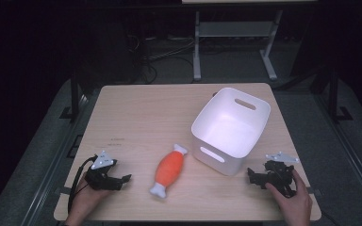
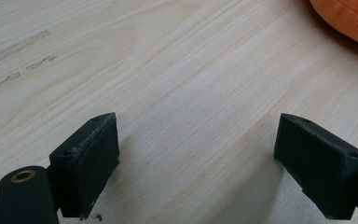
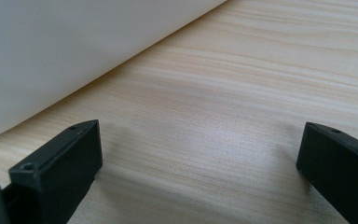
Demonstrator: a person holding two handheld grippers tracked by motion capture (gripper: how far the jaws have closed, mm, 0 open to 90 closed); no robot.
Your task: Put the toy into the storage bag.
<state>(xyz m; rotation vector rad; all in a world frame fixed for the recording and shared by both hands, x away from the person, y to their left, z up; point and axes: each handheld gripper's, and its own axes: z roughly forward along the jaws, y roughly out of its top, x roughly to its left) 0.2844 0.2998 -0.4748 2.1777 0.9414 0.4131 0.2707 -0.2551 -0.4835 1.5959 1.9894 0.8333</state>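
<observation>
An orange toy with white bone-shaped ends (image 1: 169, 170) lies on the wooden table (image 1: 141, 117), near the front middle. A white plastic bin (image 1: 230, 128) with handle slots stands to its right. My left gripper (image 1: 122, 181) rests on the table at the front left, open, its jaws pointing toward the toy. In the left gripper view (image 2: 196, 154) the toy's orange body (image 2: 349, 18) sits at the top right, beyond the spread jaws. My right gripper (image 1: 250, 175) rests at the front right, open and holding nothing. The bin's wall (image 3: 74, 51) stands close ahead in the right gripper view (image 3: 200, 158).
Past the table's far edge there is a dark floor with cables (image 1: 155, 52) and a metal stand (image 1: 197, 42). Faint marks (image 2: 18, 46) show on the wood left of the toy.
</observation>
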